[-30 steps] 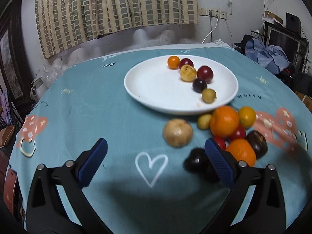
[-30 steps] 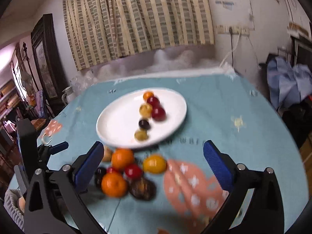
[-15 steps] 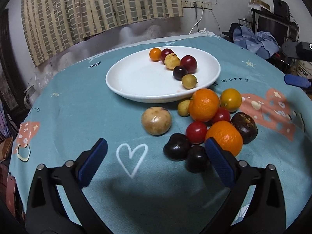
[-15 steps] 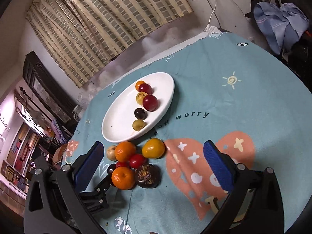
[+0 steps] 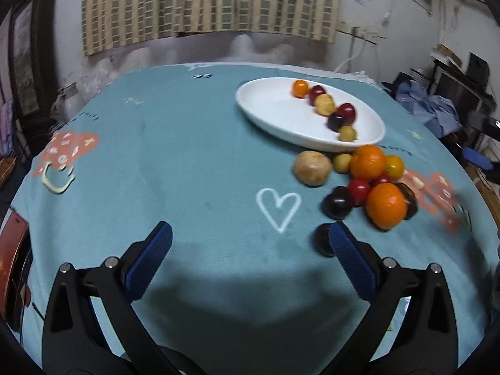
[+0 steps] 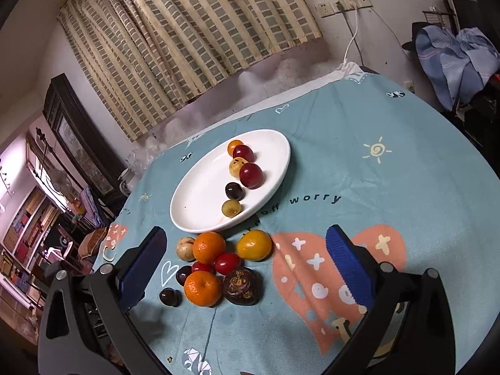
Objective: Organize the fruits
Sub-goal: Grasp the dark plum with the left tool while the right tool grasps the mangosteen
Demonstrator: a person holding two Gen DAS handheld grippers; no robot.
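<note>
A white oval plate (image 5: 275,115) (image 6: 200,206) holds a row of several small fruits, from a small orange one (image 6: 234,146) down to a yellow-green one (image 6: 231,208). In front of the plate lies a loose pile: two oranges (image 6: 208,247) (image 6: 202,288), a yellow fruit (image 6: 254,245), red plums (image 6: 227,263), dark plums (image 5: 337,201), a brown mangosteen (image 6: 240,286) and a tan round fruit (image 5: 312,168). My left gripper (image 5: 250,250) is open, left of the pile, one dark plum (image 5: 322,238) by its right finger. My right gripper (image 6: 243,250) is open above the pile.
The round table wears a teal cloth (image 5: 187,162) with a white heart (image 5: 278,206) and pink prints (image 6: 337,265). A striped curtain (image 6: 187,31) hangs behind. Blue clothes (image 6: 453,56) are piled at the right, dark furniture (image 6: 81,143) at the left.
The left gripper has swung left, so the pile now sits to its right. One dark plum lies apart from the pile. The right gripper has come closer over the pile.
</note>
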